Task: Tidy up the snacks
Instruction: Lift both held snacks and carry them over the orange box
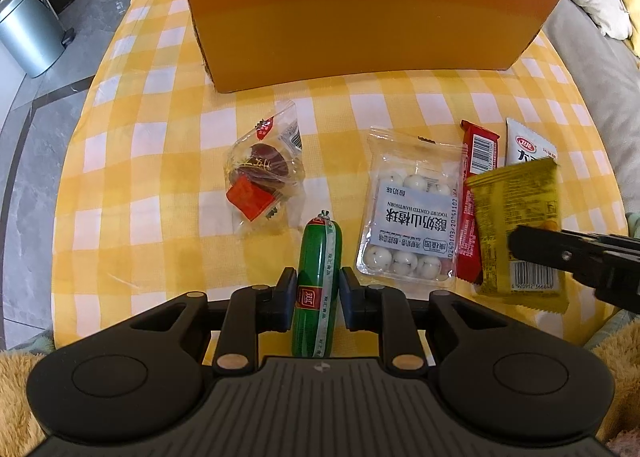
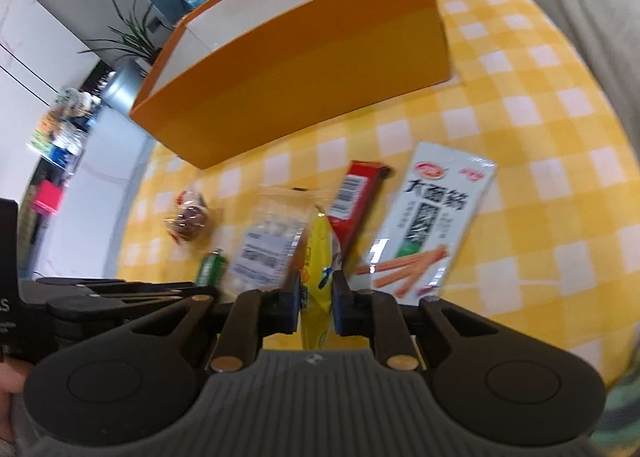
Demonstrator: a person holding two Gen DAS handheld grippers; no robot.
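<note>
My left tongs (image 1: 313,289) clench the green sausage (image 1: 316,289) low over the checked table (image 1: 160,137). My right tongs (image 2: 316,293) grip the yellow packet (image 2: 318,257), lifted above the red bar (image 2: 356,201). The orange box (image 1: 360,17) stands behind the snacks.

Bright daylight, fisheye warp, right-view blur

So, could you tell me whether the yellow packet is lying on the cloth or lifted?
Lifted: the right gripper pinches the yellow packet, which hangs above the other snacks.
</note>
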